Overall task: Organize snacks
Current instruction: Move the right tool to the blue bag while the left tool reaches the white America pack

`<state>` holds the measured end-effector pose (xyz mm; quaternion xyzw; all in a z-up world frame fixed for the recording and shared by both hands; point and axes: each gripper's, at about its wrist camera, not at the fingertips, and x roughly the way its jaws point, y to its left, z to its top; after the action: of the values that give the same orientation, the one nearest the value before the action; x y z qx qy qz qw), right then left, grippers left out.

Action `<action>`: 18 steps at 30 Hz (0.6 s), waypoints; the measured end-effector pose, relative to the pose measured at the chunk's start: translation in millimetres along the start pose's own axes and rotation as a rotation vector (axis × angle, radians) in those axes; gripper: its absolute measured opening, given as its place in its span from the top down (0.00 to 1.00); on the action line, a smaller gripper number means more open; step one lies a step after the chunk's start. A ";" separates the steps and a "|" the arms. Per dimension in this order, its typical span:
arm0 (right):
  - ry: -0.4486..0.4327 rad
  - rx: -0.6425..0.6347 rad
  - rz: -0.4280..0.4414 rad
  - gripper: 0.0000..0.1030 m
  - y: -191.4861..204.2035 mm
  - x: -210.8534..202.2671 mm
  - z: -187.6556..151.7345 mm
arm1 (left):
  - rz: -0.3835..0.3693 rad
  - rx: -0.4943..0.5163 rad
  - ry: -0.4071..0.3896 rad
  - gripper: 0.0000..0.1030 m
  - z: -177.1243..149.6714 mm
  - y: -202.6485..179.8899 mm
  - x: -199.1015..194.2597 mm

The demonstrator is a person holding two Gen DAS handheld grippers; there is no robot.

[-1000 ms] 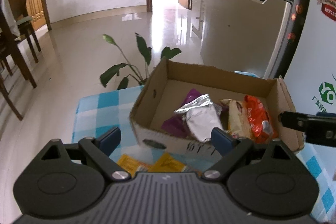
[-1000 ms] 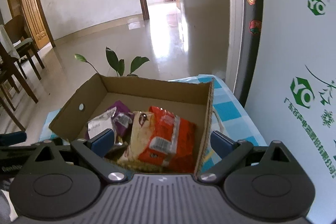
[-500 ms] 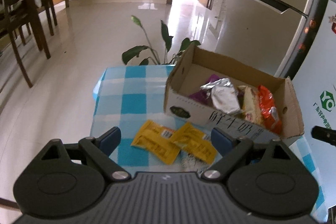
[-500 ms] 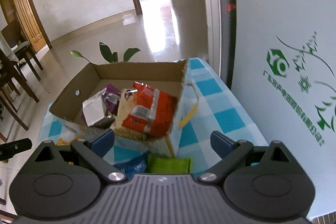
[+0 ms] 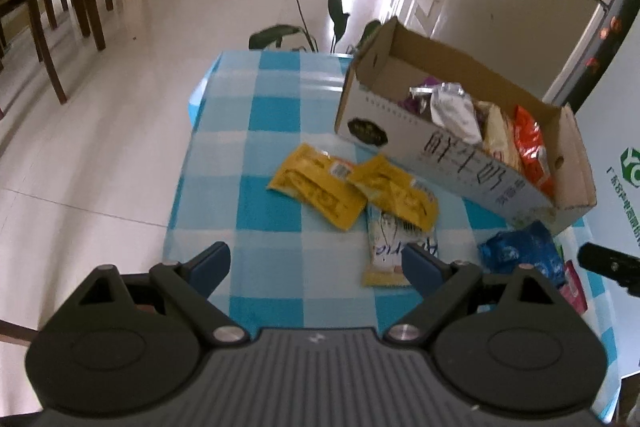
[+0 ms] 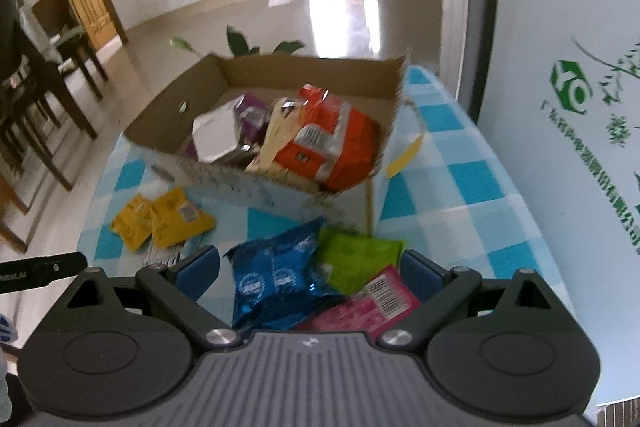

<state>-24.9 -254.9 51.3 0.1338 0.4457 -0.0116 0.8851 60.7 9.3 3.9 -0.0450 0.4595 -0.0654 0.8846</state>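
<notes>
With both my grippers' jaws spread and empty, the right gripper (image 6: 310, 269) hangs nearest the blue snack packet (image 6: 276, 275), lying just ahead between its jaws, seemingly lengthwise, short of the cardboard box (image 6: 260, 183).

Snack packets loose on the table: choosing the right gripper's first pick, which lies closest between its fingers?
The blue packet, lying between the open right gripper; the yellow ones lie further left.
</notes>
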 end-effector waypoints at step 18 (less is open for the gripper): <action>0.118 -0.121 -0.014 0.20 35.9 47.9 -10.0 | -0.001 0.046 0.080 0.10 -10.3 -21.6 29.4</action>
<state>1.1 -213.2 15.8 0.0772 0.4976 0.0172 0.8638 67.4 -16.9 -22.7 -0.0223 0.4930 -0.0778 0.8663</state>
